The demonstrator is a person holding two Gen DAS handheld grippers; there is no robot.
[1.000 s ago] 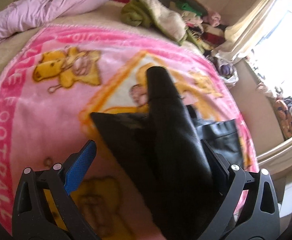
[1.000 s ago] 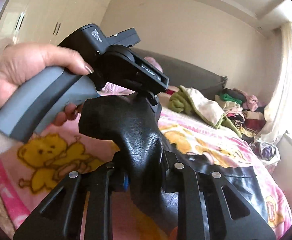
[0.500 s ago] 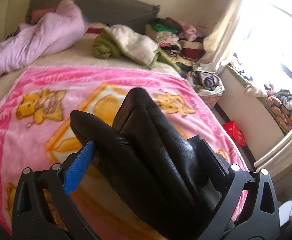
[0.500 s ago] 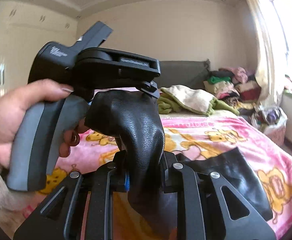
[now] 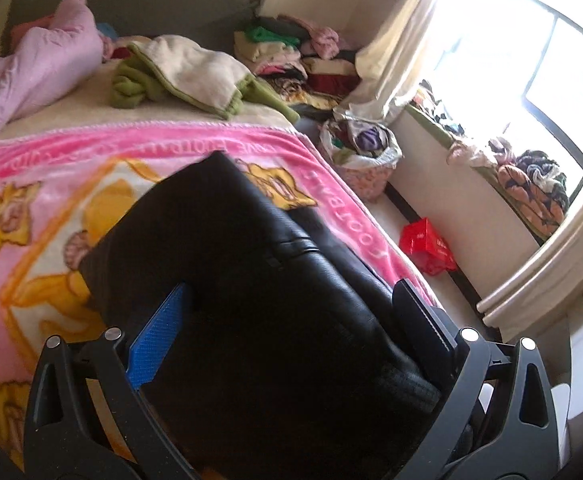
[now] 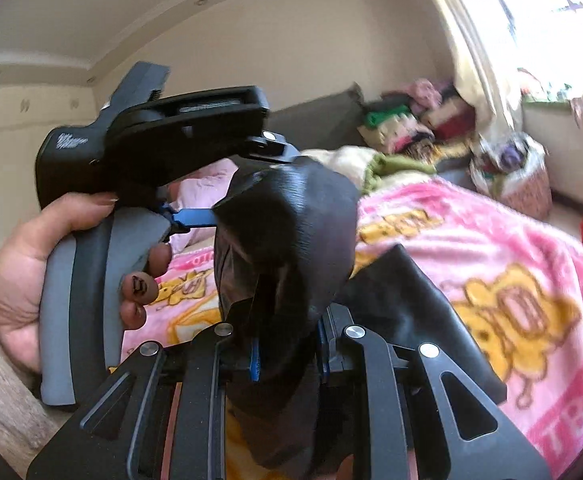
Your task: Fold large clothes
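Both grippers have hold of the same black leather-look garment [image 5: 251, 280], lifted above a bed spread with a pink cartoon blanket [image 5: 51, 184].

The right gripper [image 6: 287, 344] has its jaws drawn almost together, pinching a thick bunch of the black material that swells up and bulges just ahead of its fingertips. More of the garment trails off to that gripper's right and lies on the blanket.

The left gripper [image 5: 287, 320] stands much wider. A broad, folded slab of the garment fills the whole gap between its blue-padded finger [image 5: 155, 340] and the dark finger on the other side, and the cloth bears against both; the jaws look closed on this wide fold. The fold runs forward from the gripper and ends in a rounded edge over the middle of the blanket.

From the right gripper's side, the left gripper shows up ahead and to its left, gripped by a bare hand [image 6: 23, 280] around the grey handle, its jaws clamped on the top of the same bunch.

Beyond the left gripper, at the far end of the bed, lie a pale pink quilt [image 5: 39, 64] and a green and cream blanket [image 5: 195, 76], with stacked clothes [image 5: 291, 52] farther right. To its right sit a basket of laundry [image 5: 363, 152], a red bag [image 5: 427, 244] on the floor and a bright window [image 5: 511, 60].
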